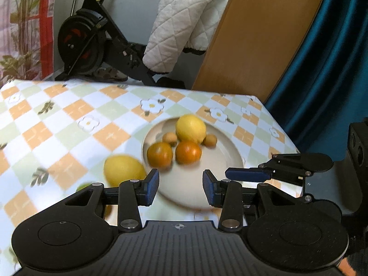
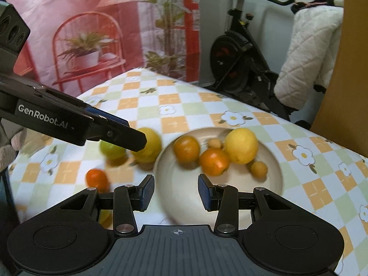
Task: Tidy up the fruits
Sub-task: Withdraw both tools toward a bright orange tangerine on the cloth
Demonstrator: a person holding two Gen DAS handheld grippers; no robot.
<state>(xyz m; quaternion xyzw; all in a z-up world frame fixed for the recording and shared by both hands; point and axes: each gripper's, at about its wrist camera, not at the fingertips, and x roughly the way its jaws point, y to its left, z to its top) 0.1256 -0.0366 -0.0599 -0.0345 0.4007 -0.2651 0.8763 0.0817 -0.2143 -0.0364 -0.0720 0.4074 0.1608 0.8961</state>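
Observation:
A cream plate (image 1: pixel 233 151) on the checked tablecloth holds a lemon (image 1: pixel 191 127), two orange fruits (image 1: pixel 159 154) (image 1: pixel 188 151) and two small tan fruits (image 1: pixel 169 138). A second lemon (image 1: pixel 124 169) lies on the cloth left of the plate. My left gripper (image 1: pixel 181 187) hangs open and empty over the plate's near edge. The right wrist view shows the plate (image 2: pixel 274 184), the loose lemon (image 2: pixel 150 148), a green fruit (image 2: pixel 111 149) and a small orange fruit (image 2: pixel 97 179) on the cloth. My right gripper (image 2: pixel 176 192) is open over the plate's near left rim, holding nothing.
The table's right edge (image 1: pixel 283 133) drops off beside a blue curtain (image 1: pixel 322 69) and a wooden board (image 1: pixel 253 36). An exercise bike (image 1: pixel 92 39) with a quilted white jacket (image 1: pixel 181 23) stands behind the table. A small yellow fruit (image 2: pixel 105 216) peeks out under my right gripper's left finger.

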